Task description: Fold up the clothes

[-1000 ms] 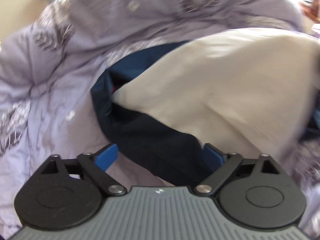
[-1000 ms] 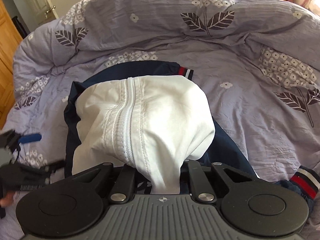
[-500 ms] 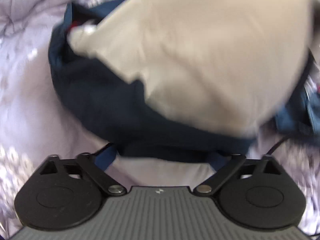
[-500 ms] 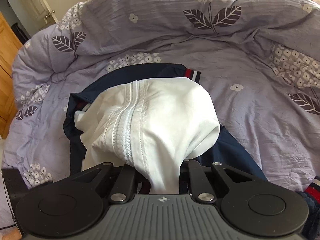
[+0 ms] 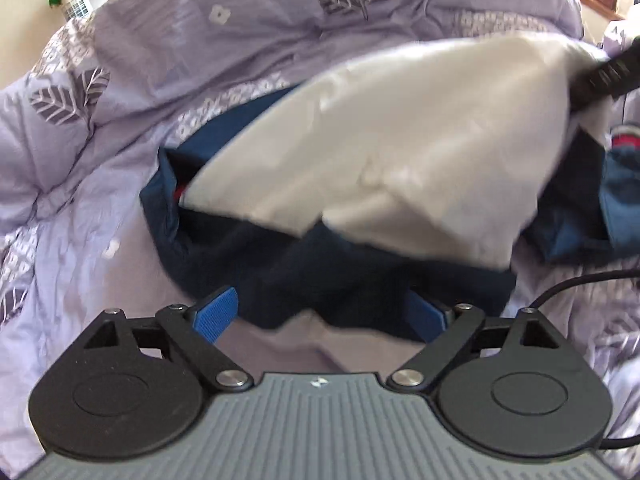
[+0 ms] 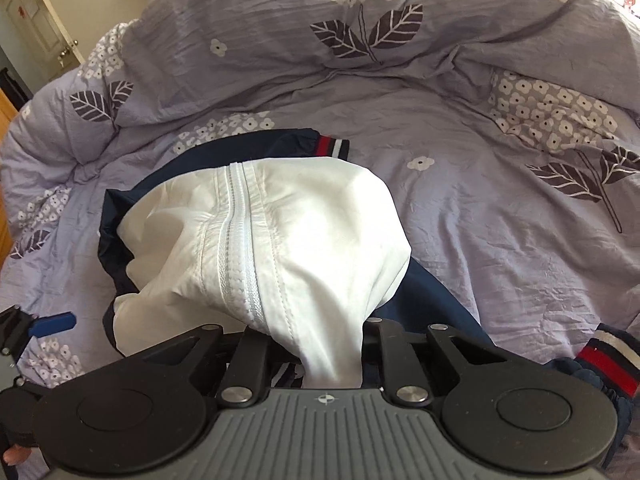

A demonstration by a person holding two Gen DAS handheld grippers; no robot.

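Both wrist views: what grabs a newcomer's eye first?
The white panel of the jacket, zipper running down it, bunched up and clamped in the right gripper. Its navy side spreads beneath on the purple leaf-print duvet. In the left view, the left gripper gapes open at the navy hem.

The jacket (image 6: pixel 256 248) lies on the duvet (image 6: pixel 460 208) at the centre of the right wrist frame, its near edge running between the right gripper's (image 6: pixel 316 344) fingers at the bottom. The left gripper (image 6: pixel 36 332) sits at the lower left edge, beside the jacket.
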